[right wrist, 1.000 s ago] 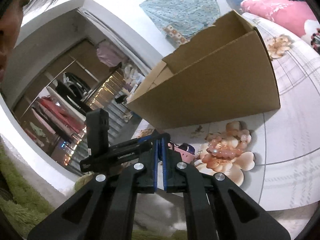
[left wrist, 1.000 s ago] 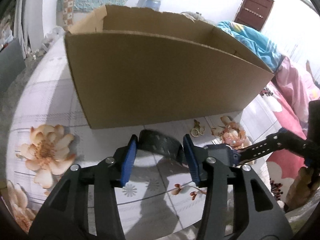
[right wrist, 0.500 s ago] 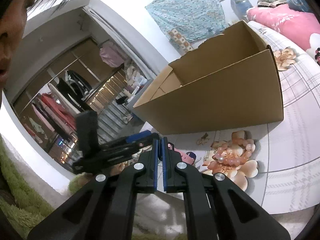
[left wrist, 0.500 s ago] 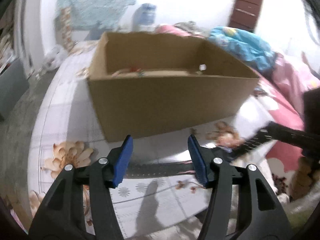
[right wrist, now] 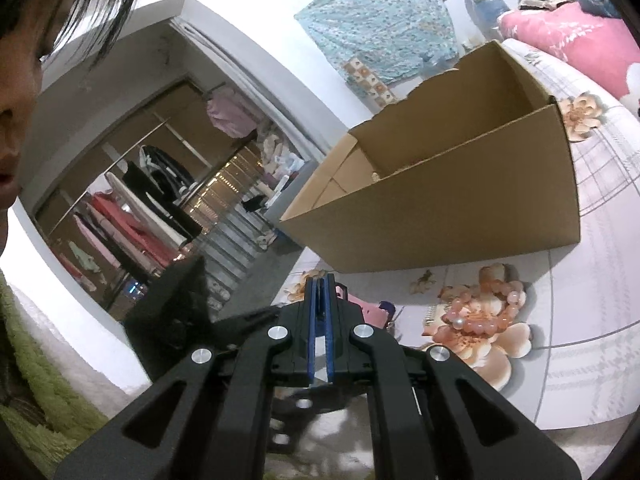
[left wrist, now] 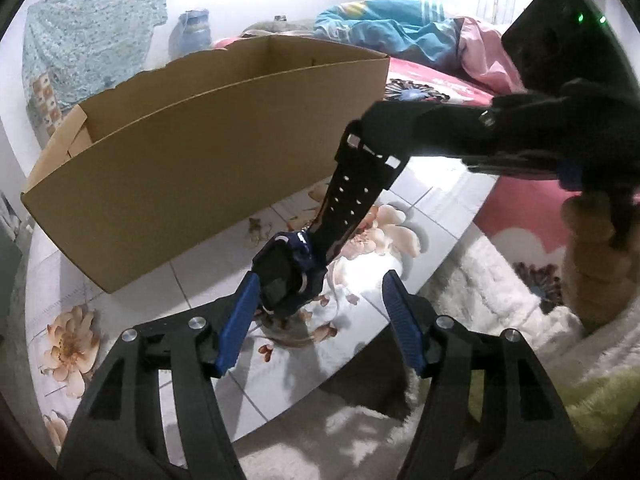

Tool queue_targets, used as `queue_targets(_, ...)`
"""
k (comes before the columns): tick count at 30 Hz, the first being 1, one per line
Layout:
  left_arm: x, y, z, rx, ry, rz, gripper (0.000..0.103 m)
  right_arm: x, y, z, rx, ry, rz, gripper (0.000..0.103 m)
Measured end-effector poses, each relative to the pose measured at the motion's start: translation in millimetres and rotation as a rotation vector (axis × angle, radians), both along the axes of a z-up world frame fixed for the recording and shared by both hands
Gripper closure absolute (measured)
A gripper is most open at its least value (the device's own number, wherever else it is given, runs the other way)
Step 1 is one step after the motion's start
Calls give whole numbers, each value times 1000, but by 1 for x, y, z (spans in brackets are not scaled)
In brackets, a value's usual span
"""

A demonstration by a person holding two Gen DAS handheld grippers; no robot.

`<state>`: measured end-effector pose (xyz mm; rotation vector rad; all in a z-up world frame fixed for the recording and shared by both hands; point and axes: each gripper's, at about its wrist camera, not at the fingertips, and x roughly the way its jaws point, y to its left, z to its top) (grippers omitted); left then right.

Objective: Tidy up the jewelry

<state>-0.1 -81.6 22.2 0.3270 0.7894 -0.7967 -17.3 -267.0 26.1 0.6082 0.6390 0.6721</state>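
Left wrist view: your left gripper (left wrist: 320,316) is opening, its fingers wide — the black watch (left wrist: 288,276) hangs between them against the nine-o'clock pad, its strap clamped at two o'clock in your right gripper (left wrist: 516,160), fingers nearly shut on it. At eleven o'clock the open cardboard box (left wrist: 192,152) stands on the desk (left wrist: 400,184) — its contents are hidden. Pink bead bracelet (right wrist: 486,314) lies just before it.

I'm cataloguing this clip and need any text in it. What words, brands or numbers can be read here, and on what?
None can be read.
The watch: its face shows no legible digits or brand.
The cardboard box: plain walls, no print.
The patterned cloth on the wall: only a pattern, too small to tell any lettering.
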Motion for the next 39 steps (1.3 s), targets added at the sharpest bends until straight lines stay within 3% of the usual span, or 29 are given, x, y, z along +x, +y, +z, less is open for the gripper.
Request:
queue_targets(3,-6,-8,-1,57,-80,8,43,0,3,3,5,-5,13,99)
queue_targets(10,-12,-16,3,108,-177,18,70,-4,10,7,-1,-11,29,99)
queue_targets(12,-9,-14,4,102,-171,32,79,-4,10,6,-3,-9,33,99)
queue_targets(18,-2,-4,7,55,-131,58,81,-1,11,8,8,-15,42,99)
queue_targets(25,13,14,11,-77,-20,116,85,4,1,10,17,-7,17,92)
queue_targets(29,22,27,10,-147,46,138,85,14,-20,-6,78,87,-16,87)
queue_targets(34,25,34,8,-169,61,141,86,34,-32,-39,276,251,45,73)
queue_targets(39,25,35,7,-175,59,128,86,46,-24,-54,281,348,87,70)
